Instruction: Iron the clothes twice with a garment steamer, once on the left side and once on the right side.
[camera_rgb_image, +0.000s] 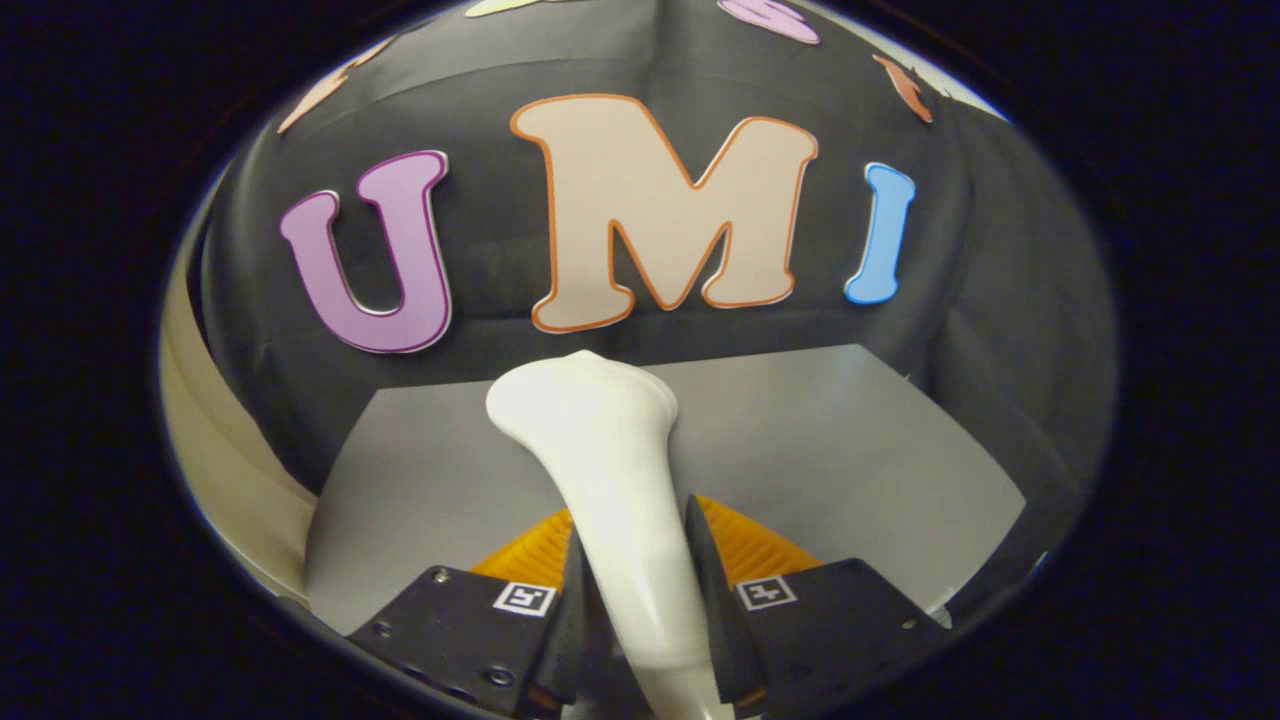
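Observation:
A white garment steamer (600, 440) stands between my fingers, its handle pinched on both sides and its wider head reaching forward beyond the fingertips. My gripper (632, 560) is shut on that handle. The steamer's head hangs above a grey table (850, 450). No garment can be made out; an orange ribbed surface (745, 545) shows low down, just behind the fingers on both sides of the handle.
The grey table runs ahead to the black cloth wall (480, 340) at its far edge. A cream-coloured curved edge (215, 440) rises to the left of the table. The table's right edge drops off near the dark cloth.

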